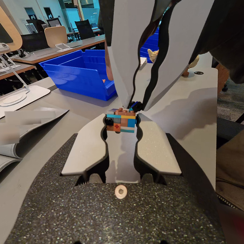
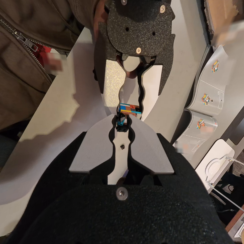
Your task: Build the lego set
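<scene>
Above a grey counter [image 1: 184,105] beside a blue bin [image 1: 79,74] and an open instruction booklet [image 2: 208,100], the left gripper [image 1: 120,122] is pinching the multicoloured lego block [image 1: 120,122] between its fingers. The right gripper [image 2: 122,124] is clamping a small black-and-teal piece [image 2: 120,123] against the block's top; seating it apparently calls for aligned, firm pressing.
</scene>
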A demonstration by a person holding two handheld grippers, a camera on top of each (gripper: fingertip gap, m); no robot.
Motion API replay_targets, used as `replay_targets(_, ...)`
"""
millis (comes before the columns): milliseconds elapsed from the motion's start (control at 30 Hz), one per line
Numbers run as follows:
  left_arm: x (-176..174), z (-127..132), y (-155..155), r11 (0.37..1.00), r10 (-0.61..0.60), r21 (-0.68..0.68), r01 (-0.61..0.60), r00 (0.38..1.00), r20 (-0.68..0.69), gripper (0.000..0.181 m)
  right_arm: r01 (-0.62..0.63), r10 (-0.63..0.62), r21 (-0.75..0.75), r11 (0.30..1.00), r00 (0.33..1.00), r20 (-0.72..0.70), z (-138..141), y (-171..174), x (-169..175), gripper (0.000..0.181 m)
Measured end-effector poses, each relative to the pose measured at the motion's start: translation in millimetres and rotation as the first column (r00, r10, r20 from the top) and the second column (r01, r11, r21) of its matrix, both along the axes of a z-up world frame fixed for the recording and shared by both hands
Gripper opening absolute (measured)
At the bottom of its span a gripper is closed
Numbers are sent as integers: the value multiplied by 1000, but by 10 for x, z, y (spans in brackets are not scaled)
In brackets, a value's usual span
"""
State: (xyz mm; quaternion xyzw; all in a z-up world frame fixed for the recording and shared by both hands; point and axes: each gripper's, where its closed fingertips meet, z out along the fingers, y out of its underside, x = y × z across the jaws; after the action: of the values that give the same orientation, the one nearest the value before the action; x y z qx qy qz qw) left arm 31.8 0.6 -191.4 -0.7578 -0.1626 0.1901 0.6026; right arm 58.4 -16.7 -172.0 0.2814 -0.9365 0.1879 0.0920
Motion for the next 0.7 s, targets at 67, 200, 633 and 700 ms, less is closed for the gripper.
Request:
replay_targets(67,2,3,1,1000,-2,4,2,1000,3,41,2,-2,-6,1000,1000,-5,7,-3,-6,16)
replay_targets(200,3,5,1,1000,-4,6,4,1000,4,41,9,-9,-10,1000,1000,-6,13,6,-14,17)
replay_targets(633,11,12,8,1000,-12,12,11,1000,8,41,17,-17,1,1000,1000,-2,-3,36,-27,8)
replay_targets(700,12,13,7,1000,-12,13,12,1000,7,41,18,-18,-1,1000,1000,2,-2,38,-31,8)
